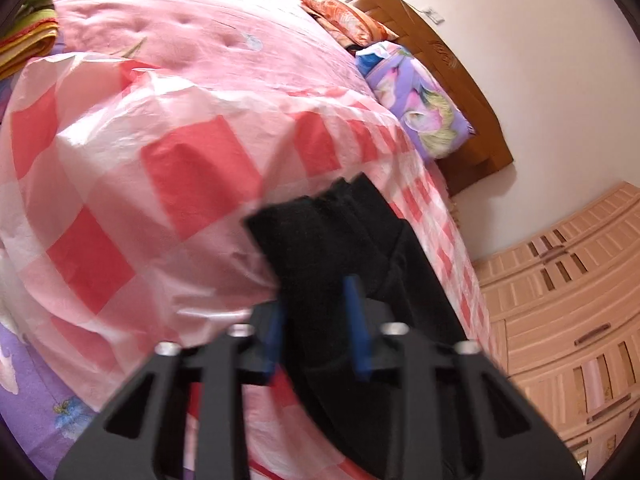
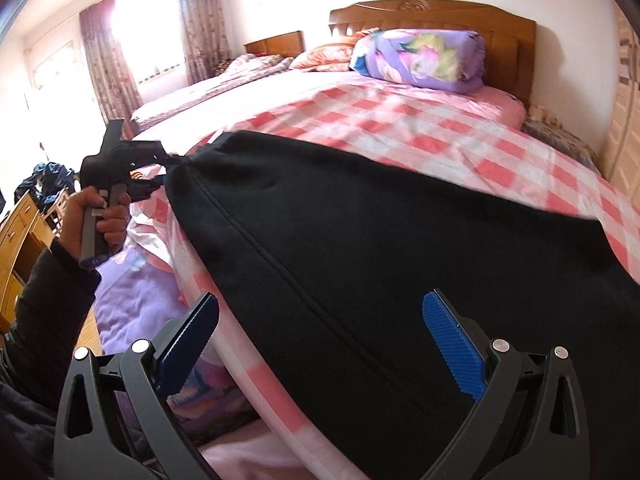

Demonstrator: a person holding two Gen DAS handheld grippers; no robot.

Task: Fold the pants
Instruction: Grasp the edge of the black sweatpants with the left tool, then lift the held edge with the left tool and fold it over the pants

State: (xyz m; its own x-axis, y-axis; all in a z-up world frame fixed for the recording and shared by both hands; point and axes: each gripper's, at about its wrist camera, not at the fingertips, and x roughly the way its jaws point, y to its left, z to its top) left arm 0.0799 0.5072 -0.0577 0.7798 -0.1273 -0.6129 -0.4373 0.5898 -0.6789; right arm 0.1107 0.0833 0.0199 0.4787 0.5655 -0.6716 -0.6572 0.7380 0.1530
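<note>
Two grippers at work over black pants (image 2: 360,240) spread on a bed (image 2: 440,120) covered in a red-and-white checked sheet (image 2: 500,172).

Nearest in the right wrist view: right gripper (image 2: 320,336) with jaws spread wide, blue pads (image 2: 454,346) apart, nothing between them, black cloth lying just ahead and below. Long seam running diagonally across the fabric toward the far corner.

Farther left in that view: left gripper (image 2: 164,168) held in a hand (image 2: 100,216), jaws clenched on the far corner of the pants, cloth pulled taut from that point.

Left wrist view, blurred: left gripper (image 1: 316,320) with blue fingers (image 1: 356,320) closed on a bunched edge of the pants (image 1: 340,240), fabric trailing down past the jaws, over the checked sheet (image 1: 192,168).

Beyond, near the head of the bed: rolled purple floral quilt (image 2: 420,58) and an orange pillow (image 2: 324,56) against a wooden headboard (image 2: 508,28). Second bed (image 2: 224,80) alongside, curtained window (image 2: 140,32) behind it. Wooden desk (image 2: 20,232) at far left, wardrobe (image 1: 560,320) beside the bed.
</note>
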